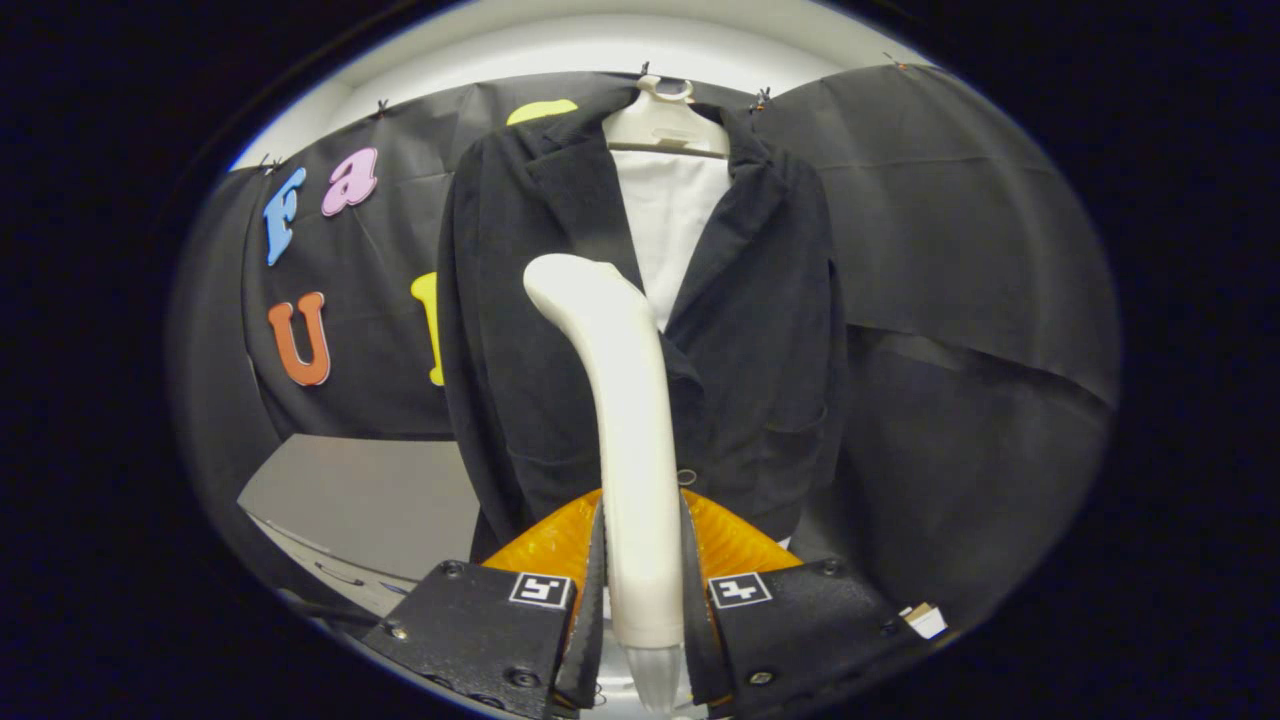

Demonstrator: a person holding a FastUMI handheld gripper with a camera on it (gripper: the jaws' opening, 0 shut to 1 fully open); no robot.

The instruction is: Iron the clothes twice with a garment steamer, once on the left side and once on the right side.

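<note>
Garment steamer point(628, 430) clamped upright in the gripper point(640, 590), head raised before the dark jacket point(560, 330).

Both fingers pressed on the handle's lower stem, one either side; nozzle head just in front of the jacket's left-hand panel, beside the lapel. Jacket hung on a pale hanger point(665, 120) over a white shirt point(670, 230), against the booth wall. Probably smooth, rigid plastic, light but top-heavy: best held low on the stem, firmly, lest it twist. Soft, limp cloth, likely to yield under the head.
</note>
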